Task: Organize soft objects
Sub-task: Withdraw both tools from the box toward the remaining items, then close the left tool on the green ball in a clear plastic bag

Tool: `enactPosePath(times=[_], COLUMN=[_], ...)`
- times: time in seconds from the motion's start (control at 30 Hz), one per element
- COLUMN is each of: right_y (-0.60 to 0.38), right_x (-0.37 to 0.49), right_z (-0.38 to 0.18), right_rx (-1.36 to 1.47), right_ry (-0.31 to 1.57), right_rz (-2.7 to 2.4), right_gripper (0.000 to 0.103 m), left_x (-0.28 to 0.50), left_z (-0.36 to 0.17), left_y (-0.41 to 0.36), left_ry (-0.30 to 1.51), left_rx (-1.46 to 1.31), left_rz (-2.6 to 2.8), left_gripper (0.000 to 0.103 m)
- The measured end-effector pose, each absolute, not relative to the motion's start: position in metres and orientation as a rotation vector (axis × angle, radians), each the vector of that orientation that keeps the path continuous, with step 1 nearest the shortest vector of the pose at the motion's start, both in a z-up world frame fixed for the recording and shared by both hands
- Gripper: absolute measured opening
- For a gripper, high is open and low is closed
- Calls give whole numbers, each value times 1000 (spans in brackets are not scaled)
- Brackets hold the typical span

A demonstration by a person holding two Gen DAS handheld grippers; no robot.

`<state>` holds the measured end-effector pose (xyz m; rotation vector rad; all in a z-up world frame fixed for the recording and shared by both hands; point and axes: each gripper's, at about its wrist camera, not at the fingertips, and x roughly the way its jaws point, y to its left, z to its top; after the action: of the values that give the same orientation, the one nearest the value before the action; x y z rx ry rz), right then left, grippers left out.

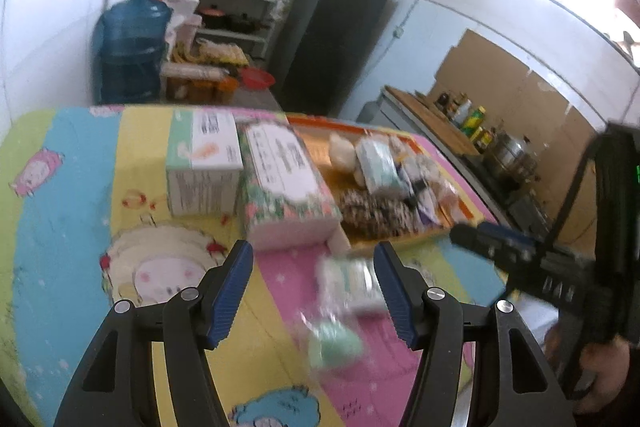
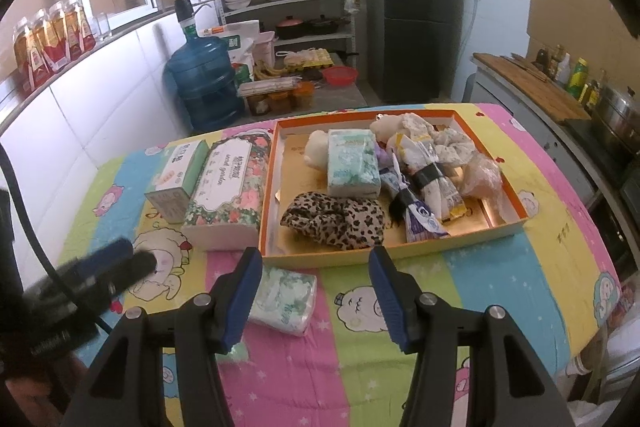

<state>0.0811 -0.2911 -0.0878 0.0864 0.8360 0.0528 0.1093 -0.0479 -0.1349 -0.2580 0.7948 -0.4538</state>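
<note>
In the right wrist view, left to right: two tissue boxes stand side by side at centre left, a small white-and-green carton touching a larger floral one; then one shallow orange-rimmed cardboard tray with one soft tissue pack, one leopard-print cloth and crinkly wrapped bundles. One loose soft tissue pack, glossy and pillow-shaped, lies on the quilted cartoon surface just below the tray's near edge, lower centre. Left tool and right tool both gape wide, gripping nothing, with bare surface to the right.

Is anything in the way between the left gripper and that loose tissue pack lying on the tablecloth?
Nothing visible. The left gripper is open and empty, and the soft green-and-white plastic-wrapped tissue pack lies alone on the cartoon-print tablecloth, just in front of the orange-rimmed cardboard tray.
</note>
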Motion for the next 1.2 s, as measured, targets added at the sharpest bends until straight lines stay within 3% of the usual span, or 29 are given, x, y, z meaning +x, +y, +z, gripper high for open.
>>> enactPosePath(times=[0.9, 1.07, 1.2], right_y=[-321, -314, -306], right_x=[43, 46, 54], right_z=[-114, -121, -127], right_rx=[116, 115, 129], right_ry=[911, 935, 961], right_rz=[-28, 26, 122], right_gripper=[55, 55, 55], left_x=[101, 102, 99], left_z=[-213, -212, -205], left_y=[-86, -86, -83], left_ry=[966, 948, 915], left_rx=[-259, -267, -247], left_rz=[-502, -503, -496], left_gripper=[64, 43, 42])
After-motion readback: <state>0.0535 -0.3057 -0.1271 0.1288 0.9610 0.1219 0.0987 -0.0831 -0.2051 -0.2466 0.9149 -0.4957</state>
